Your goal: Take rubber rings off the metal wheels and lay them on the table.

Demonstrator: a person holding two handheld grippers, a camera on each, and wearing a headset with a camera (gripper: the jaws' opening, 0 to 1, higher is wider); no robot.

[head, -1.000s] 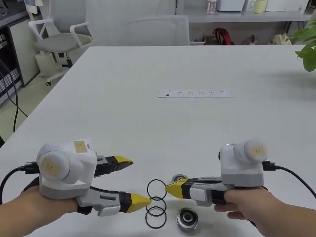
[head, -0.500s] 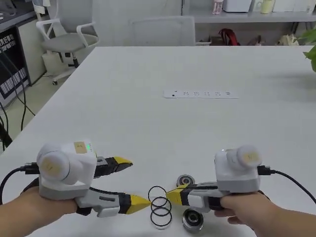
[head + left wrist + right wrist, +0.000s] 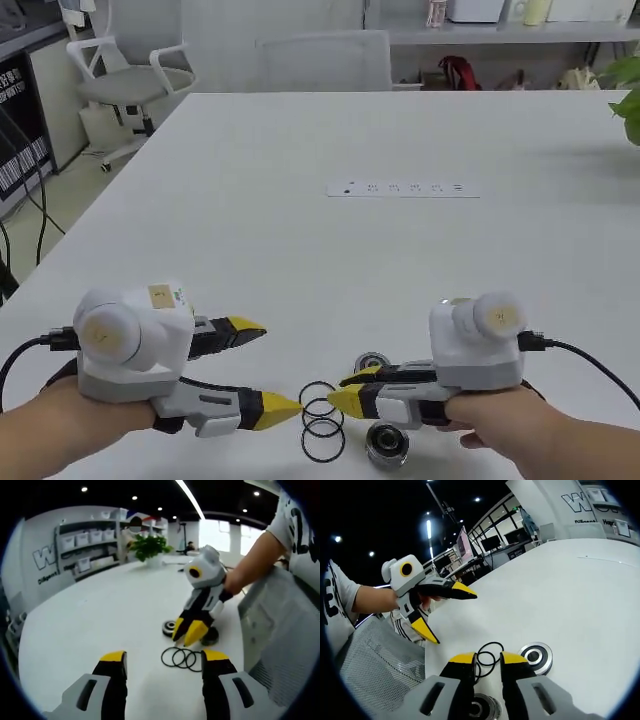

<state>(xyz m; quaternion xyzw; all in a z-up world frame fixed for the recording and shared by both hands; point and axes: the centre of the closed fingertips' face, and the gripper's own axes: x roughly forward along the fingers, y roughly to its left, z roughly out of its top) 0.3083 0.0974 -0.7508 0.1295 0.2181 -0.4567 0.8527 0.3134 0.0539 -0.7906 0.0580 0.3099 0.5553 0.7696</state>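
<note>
Left tongs (image 3: pixel 272 367) stand spread wide and right tongs (image 3: pixel 348 388) narrowly parted, both empty, with three rubber rings (image 3: pixel 321 418) lying on the worktop (image 3: pixel 400 260) between them, beside two metal wheels (image 3: pixel 386 443).

1. Three rings (image 3: pixel 322 415) are counted, overlapped in a chain at 6 o'clock on the table (image 3: pixel 400 270).
2. Two wheels (image 3: pixel 386 443) are counted, at about 1 and 4 o'clock from the rings.
3. Two grippers are counted: the left gripper (image 3: pixel 280 367) and the right gripper (image 3: pixel 338 389).
4. One power strip (image 3: pixel 403 189) is counted, at 12 o'clock.
5. Two chairs (image 3: pixel 120 85) are counted, at 11 and 12 o'clock.
6. One plant (image 3: pixel 628 90) is counted, at 2 o'clock.
</note>
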